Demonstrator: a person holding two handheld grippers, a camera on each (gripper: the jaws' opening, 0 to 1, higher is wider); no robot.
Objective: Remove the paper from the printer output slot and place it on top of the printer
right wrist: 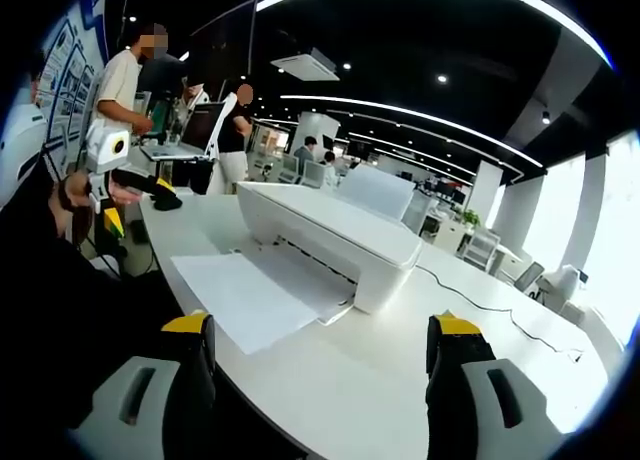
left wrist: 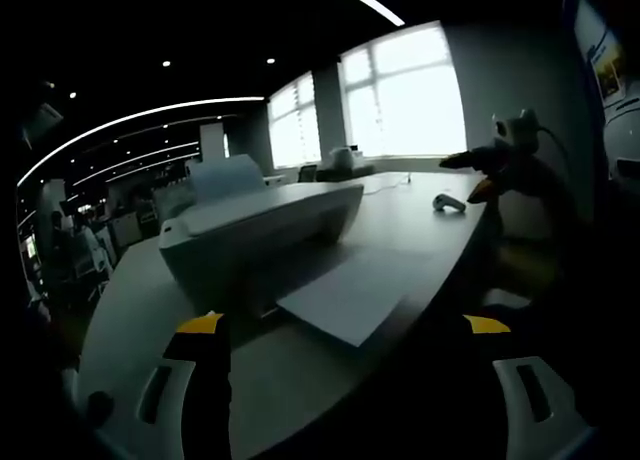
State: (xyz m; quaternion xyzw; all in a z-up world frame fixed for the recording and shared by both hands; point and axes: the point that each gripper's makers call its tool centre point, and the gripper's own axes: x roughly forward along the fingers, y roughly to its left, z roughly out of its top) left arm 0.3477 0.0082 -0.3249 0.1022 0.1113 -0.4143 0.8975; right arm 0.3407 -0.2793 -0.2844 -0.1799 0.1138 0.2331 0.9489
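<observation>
In the left gripper view our left gripper [left wrist: 345, 325] has its two yellow-tipped jaws spread wide apart at the bottom of the picture, with nothing between them. Past the tips, toward twelve o'clock, a white inkjet printer [left wrist: 262, 225] sits on a long pale table [left wrist: 400, 215]. The sheet of paper [left wrist: 350, 295] lies in the printer's output slot and sticks out onto the tabletop toward us, flat, its near corner between the jaws' lines but clear of both. At about two o'clock a small white object [left wrist: 449, 204] lies on the table; we cannot tell what it is. Farther right, at about three o'clock, we see the other gripper [left wrist: 480, 162], held off the table edge. Bright windows [left wrist: 400, 95] stand behind the table.

In the right gripper view our right gripper [right wrist: 322, 330] is likewise wide open and holds nothing. The same printer [right wrist: 330, 230] stands at twelve o'clock, its rear paper tray [right wrist: 378, 192] raised. The paper [right wrist: 255, 295] rests in the slot, extending toward ten o'clock over the table [right wrist: 400, 370]. A thin cable [right wrist: 480, 295] runs from the printer toward three o'clock. At nine o'clock the left gripper [right wrist: 140, 185] shows, in a person's hand [right wrist: 75, 195]. Two people [right wrist: 125, 80] stand at about ten o'clock beside an open laptop [right wrist: 195, 130].
</observation>
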